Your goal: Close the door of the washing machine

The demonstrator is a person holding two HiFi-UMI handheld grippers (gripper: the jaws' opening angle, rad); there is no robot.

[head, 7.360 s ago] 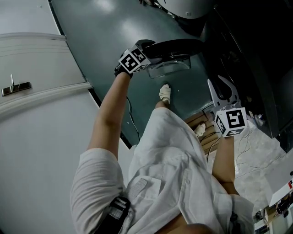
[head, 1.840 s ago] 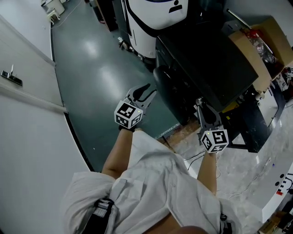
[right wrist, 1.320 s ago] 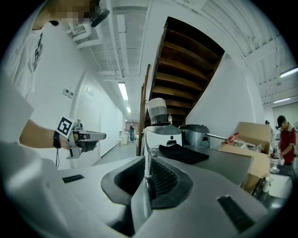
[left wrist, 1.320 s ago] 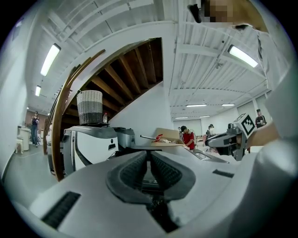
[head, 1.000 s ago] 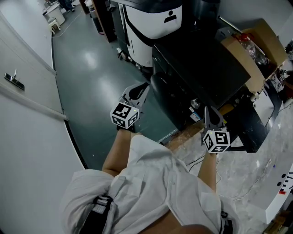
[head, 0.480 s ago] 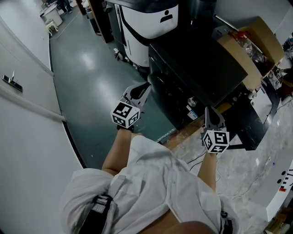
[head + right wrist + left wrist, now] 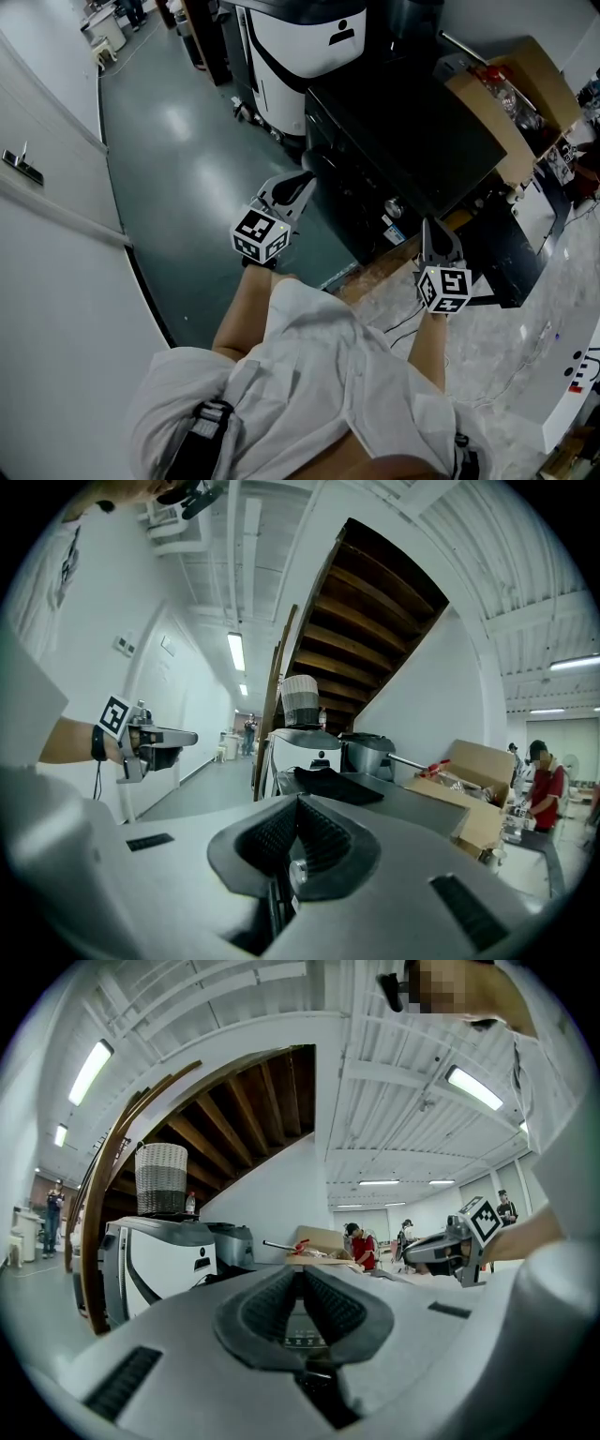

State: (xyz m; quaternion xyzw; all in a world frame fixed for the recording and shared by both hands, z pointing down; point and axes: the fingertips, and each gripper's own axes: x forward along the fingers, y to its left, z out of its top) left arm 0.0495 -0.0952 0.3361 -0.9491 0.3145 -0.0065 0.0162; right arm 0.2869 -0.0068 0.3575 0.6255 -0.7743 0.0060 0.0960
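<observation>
The black washing machine (image 7: 412,131) stands in front of me in the head view. Its round door (image 7: 317,167) lies dark against the front face, as far as the dim view tells. My left gripper (image 7: 298,184) hovers just before that door, apart from it, jaws shut with nothing between them. My right gripper (image 7: 434,231) is held near the machine's right front corner, pads together and empty. Each gripper view looks level over the machine: the left gripper (image 7: 159,742) shows in the right gripper view, the right gripper (image 7: 441,1246) in the left gripper view.
A white machine (image 7: 314,47) with black trim stands behind the washer. An open cardboard box (image 7: 511,89) sits to its right, beside cluttered tables. A white wall (image 7: 47,244) runs along the left of the green floor (image 7: 197,159). Cables lie by my feet.
Seven seconds ago my left gripper was low at the open door's rim. Since then both grippers rose. Over the last second they stay almost still.
</observation>
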